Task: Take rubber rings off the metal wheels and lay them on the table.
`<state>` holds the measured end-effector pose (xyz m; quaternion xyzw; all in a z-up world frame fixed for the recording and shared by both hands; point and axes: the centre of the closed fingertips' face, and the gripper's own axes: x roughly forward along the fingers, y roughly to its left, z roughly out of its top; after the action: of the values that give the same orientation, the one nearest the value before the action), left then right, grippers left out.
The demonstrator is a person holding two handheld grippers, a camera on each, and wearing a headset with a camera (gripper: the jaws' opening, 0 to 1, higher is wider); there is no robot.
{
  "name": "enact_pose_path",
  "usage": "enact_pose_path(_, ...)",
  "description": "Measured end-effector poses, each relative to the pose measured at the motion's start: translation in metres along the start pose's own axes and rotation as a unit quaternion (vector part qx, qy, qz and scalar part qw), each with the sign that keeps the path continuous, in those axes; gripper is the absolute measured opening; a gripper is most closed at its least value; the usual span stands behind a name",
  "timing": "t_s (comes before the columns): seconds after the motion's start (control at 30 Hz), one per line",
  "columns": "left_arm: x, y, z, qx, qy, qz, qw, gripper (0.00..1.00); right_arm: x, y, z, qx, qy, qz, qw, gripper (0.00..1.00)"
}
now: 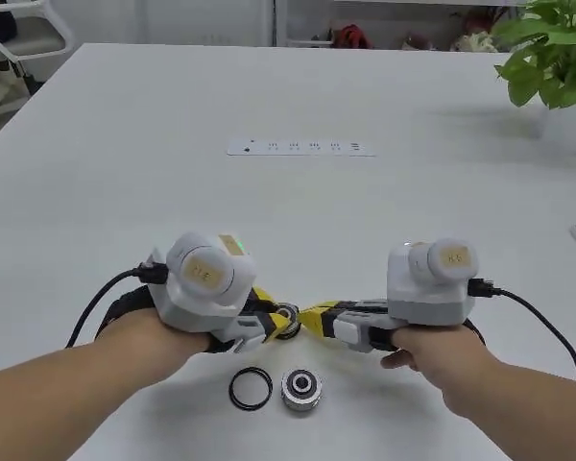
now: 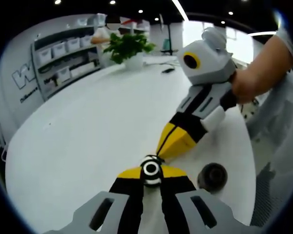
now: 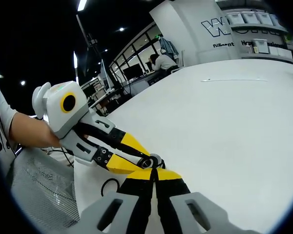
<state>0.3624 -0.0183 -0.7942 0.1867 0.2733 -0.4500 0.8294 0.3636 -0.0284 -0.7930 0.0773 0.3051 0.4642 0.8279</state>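
Clamping metal wheel (image 2: pixel 151 169), bore facing back along its jaws, left hand-held gripper (image 1: pixel 273 325) points right; right hand-held gripper (image 1: pixel 308 319), jaws pinched together, touches wheel's rim.

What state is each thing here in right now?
left gripper: shut on held wheel
right gripper: shut, tips touching held wheel
loose ring: off, lying flat on table
second wheel: lying flat beside loose ring

Forearms (image 1: pixel 58 394) reach in from the near edge. The grey-and-white, yellow-tipped left gripper (image 1: pixel 275 325) points right, clamped on a small metal wheel (image 2: pixel 151 169); the matching right gripper (image 1: pixel 309 318) points left, jaws together, tip-to-tip.
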Motion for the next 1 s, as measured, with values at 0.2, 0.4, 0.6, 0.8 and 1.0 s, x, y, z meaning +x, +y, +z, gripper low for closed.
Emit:
enact_pose_path(0.2, -0.0001, 0.0000, 0.0002, 0.001, 0.002, 0.001, 1.0000, 0.12, 0.0011, 0.0040, 0.0013, -0.004, 0.000, 0.004, 1.0000, 0.00)
enact_pose_path(0.4, -0.0003, 0.0000, 0.0000, 0.001, 0.002, 0.002, 1.0000, 0.12, 0.0022, 0.0067, 0.0019, -0.006, -0.002, 0.009, 0.9999, 0.00)
enact_pose_path(0.6, -0.0004, -0.0002, 0.0001, 0.001, 0.001, 0.002, 1.0000, 0.12, 0.0025, 0.0077, 0.0022, -0.004, -0.003, 0.012, 0.9999, 0.00)
enact_pose_path(0.8, -0.0005, -0.0004, 0.0002, 0.001, 0.001, 0.001, 1.0000, 0.12, 0.0029, 0.0094, 0.0032, -0.005, -0.005, 0.015, 0.9999, 0.00)
enact_pose_path(1.0, -0.0005, -0.0004, 0.0003, 0.001, 0.001, 0.002, 1.0000, 0.12, 0.0027, 0.0102, 0.0037, -0.005, -0.006, 0.017, 0.9998, 0.00)
